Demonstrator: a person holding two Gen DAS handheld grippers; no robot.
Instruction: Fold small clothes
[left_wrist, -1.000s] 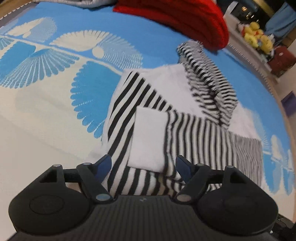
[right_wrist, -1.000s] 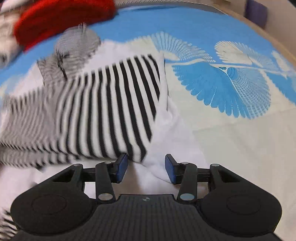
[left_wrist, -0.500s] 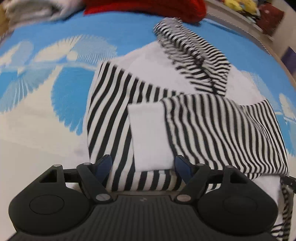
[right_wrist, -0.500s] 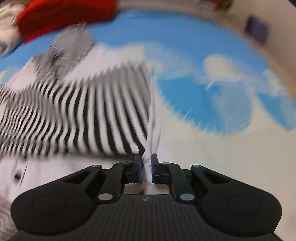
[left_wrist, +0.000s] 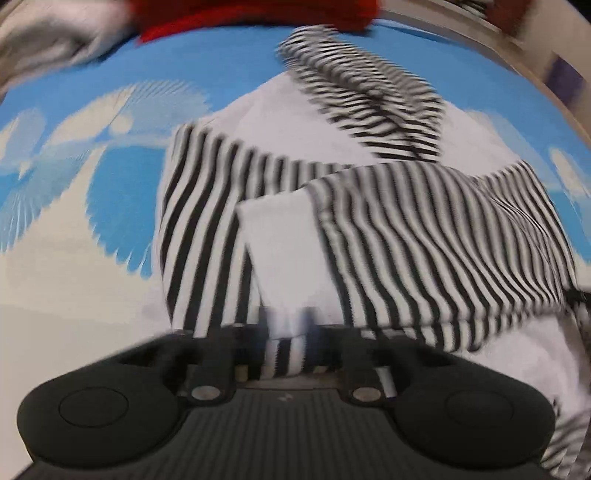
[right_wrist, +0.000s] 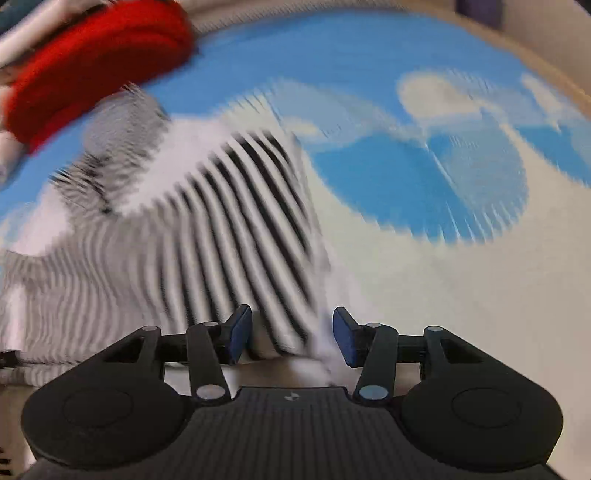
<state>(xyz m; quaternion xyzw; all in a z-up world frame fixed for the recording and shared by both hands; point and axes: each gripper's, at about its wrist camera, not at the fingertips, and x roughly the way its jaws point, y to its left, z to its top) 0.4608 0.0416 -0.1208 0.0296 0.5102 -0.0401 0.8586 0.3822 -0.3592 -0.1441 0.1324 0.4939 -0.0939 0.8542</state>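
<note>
— What has changed?

— Since a second ago my left gripper (left_wrist: 286, 334) has snapped its jaws tight on the near hem of the striped garment (left_wrist: 424, 236). My right gripper (right_wrist: 292, 334) pinched, and its jaws are now opening, the white edge loose between them.

— How far along?

— Midway, I judge: sleeves lie folded across the body, the hood (left_wrist: 365, 96) still sticks out far. It lies on a blue-and-cream patterned cloth (right_wrist: 461, 280).

— Feel?

— Soft, limp knit; red woolly pile (right_wrist: 96, 74) beyond.
</note>
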